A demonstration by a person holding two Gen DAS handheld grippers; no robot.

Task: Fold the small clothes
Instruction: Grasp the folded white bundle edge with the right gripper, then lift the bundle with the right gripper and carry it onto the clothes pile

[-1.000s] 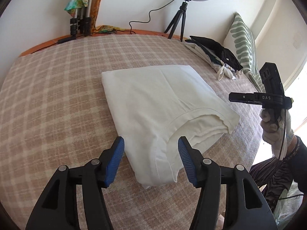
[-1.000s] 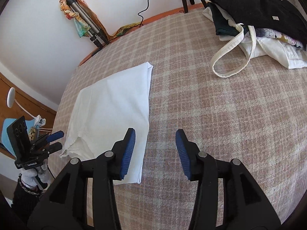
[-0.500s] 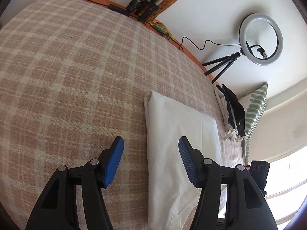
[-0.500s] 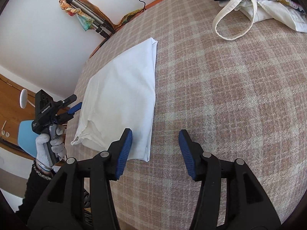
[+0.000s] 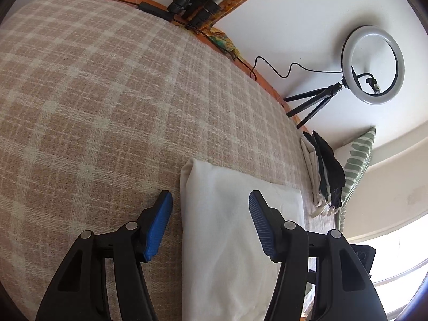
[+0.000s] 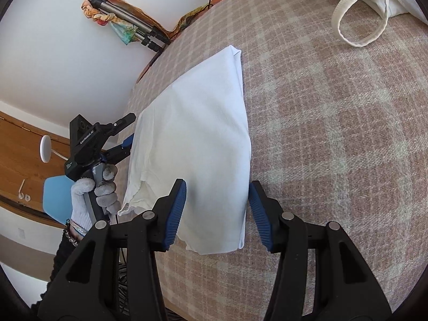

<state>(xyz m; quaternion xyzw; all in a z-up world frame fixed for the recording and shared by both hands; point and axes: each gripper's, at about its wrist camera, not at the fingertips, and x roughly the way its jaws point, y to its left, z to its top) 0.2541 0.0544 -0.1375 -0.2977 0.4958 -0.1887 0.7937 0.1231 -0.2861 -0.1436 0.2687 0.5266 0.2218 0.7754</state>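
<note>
A folded white garment (image 5: 232,230) lies flat on the plaid bed cover (image 5: 107,101). My left gripper (image 5: 210,222) is open and empty, its jaws straddling the garment's left folded edge from just above. In the right wrist view the same garment (image 6: 198,139) lies lengthwise, and my right gripper (image 6: 218,214) is open and empty with its jaws either side of the near right corner. The left gripper also shows there (image 6: 125,133), held in a gloved hand beside the garment's left edge.
A pile of dark and white clothes (image 5: 323,171) with a striped pillow (image 5: 355,168) lies at the far side. A ring light on a tripod (image 5: 371,64) stands by the wall. A cream bag strap (image 6: 358,18) lies on the bed. Folded tripods (image 6: 128,24) lean in the corner.
Both grippers swung round and closed in on the garment. The left now straddles its folded side edge. The right moved left over the near corner. The garment has not moved.
</note>
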